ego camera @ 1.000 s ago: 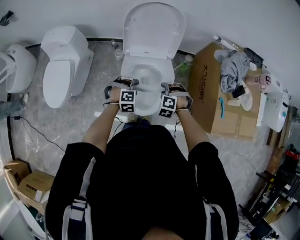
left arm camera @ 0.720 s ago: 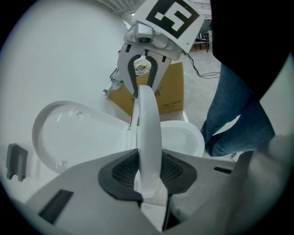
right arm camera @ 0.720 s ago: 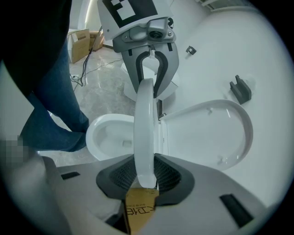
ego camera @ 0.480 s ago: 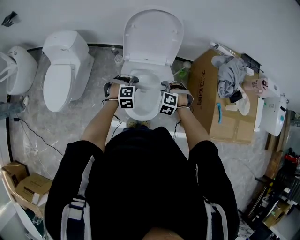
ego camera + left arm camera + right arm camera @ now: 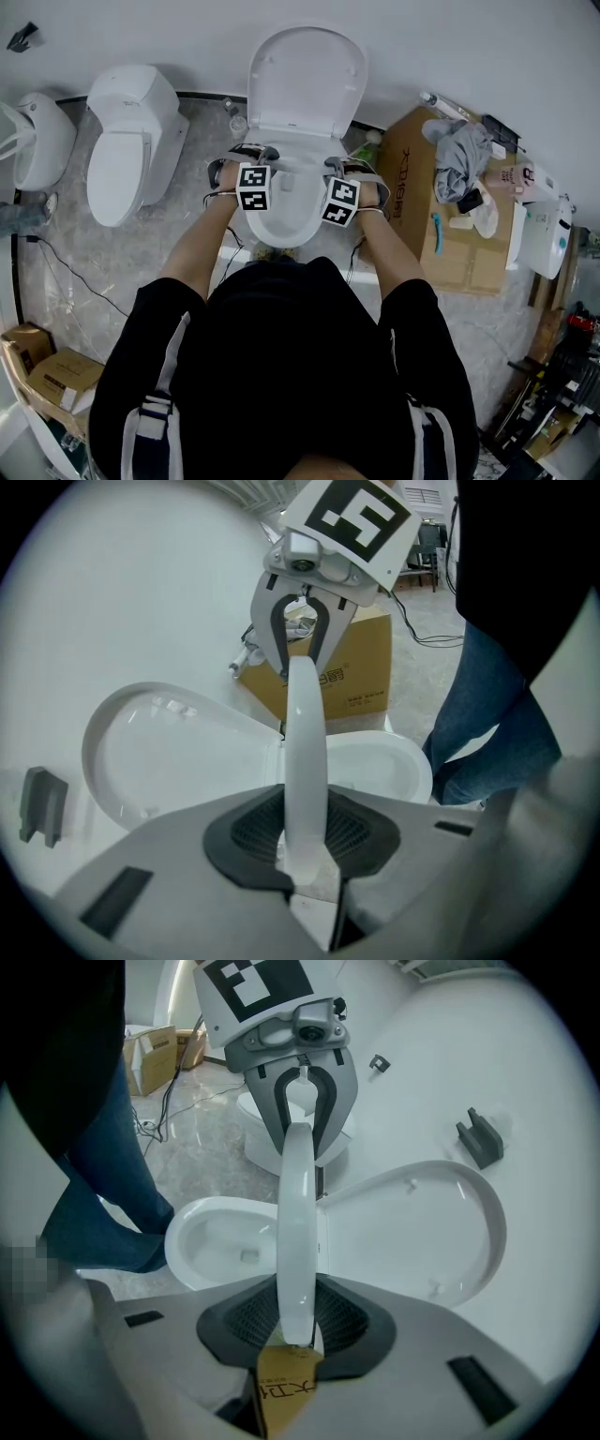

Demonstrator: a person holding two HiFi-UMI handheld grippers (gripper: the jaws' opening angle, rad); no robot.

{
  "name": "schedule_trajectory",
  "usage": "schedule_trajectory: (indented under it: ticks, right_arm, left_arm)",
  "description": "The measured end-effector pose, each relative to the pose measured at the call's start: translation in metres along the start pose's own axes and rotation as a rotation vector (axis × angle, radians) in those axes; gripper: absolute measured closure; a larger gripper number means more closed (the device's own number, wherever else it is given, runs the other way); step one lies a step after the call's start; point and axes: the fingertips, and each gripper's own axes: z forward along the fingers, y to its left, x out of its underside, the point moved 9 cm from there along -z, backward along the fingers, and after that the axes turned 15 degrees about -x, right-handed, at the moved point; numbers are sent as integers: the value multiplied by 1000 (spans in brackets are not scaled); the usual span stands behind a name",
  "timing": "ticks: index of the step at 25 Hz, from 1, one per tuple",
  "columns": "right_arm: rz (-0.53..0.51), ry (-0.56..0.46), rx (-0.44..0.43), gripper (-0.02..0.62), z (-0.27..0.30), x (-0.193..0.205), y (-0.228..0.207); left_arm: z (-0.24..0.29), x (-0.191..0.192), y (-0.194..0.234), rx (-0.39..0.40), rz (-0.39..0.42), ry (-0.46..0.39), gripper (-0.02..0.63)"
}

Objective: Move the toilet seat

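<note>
The toilet seat [image 5: 305,761] and its raised lid [image 5: 305,80] look like smooth, glossy white plastic. The bowl [image 5: 225,1232] is shiny white ceramic. The floor [image 5: 197,141] is polished grey marbled stone. At the right, a matt brown cardboard box [image 5: 412,225] carries crumpled grey cloth [image 5: 459,150].

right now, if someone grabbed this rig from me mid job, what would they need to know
Left gripper: fingers closing on one side of the toilet seat.
Right gripper: shut on the opposite side.
Seat: raised on edge, partway between the bowl and the open lid.
Done: seat gripped on both sides and lifted off the bowl.
Left: swing it to rest, up against the lid or down onto the bowl, then let go.
</note>
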Motion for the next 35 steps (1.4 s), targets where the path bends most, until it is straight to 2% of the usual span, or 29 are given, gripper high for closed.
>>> schedule_trajectory:
  ticks: [5, 13, 26, 35]
  right_arm:
    - [25, -24, -6, 480, -4, -1, -14]
    - [34, -27, 50, 483, -11, 1, -42]
    - [79, -51, 87, 489, -20, 3, -87]
    - [101, -67, 99, 494, -22, 6, -112]
  left_arm:
    - [4, 1, 17, -27, -18, -5, 518]
    - [12, 2, 42, -66, -18, -7, 529]
    - [29, 4, 85, -90, -35, -15, 541]
    - [36, 3, 109, -78, -22, -15, 537]
